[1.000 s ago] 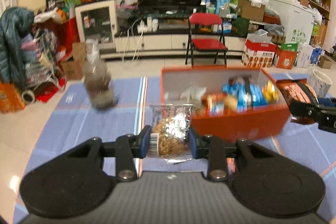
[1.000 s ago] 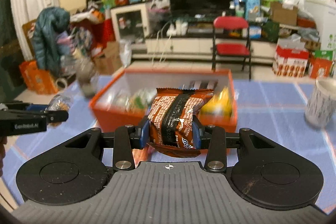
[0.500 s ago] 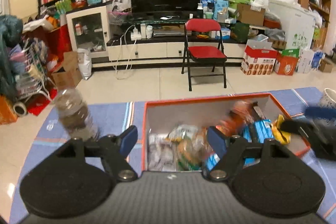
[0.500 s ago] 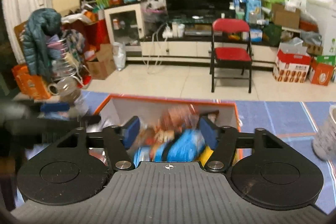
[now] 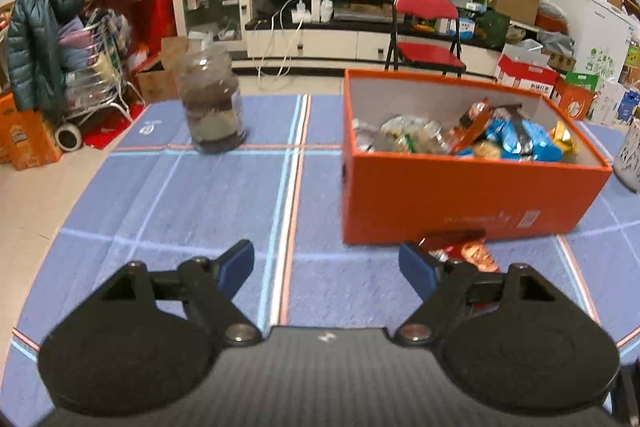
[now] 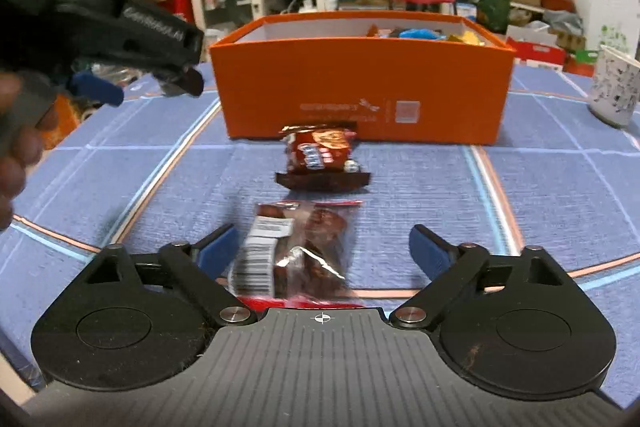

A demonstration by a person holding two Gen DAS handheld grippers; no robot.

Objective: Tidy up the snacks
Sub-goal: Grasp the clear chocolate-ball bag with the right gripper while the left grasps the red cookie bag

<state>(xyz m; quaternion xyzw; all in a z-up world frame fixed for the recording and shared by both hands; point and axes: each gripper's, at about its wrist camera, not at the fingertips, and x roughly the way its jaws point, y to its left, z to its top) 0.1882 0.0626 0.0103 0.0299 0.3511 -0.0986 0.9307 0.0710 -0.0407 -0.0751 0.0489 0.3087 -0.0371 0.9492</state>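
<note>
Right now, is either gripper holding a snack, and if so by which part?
Nothing is held. The left gripper is open over bare cloth; the right gripper is open around a clear snack packet lying on the table, not clamped.

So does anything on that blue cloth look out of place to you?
Yes: two snack packets lie outside the orange box, where the other snacks sit. A brown packet lies right before its front wall, and a clear barcoded packet sits between the open right gripper's fingers.
</note>
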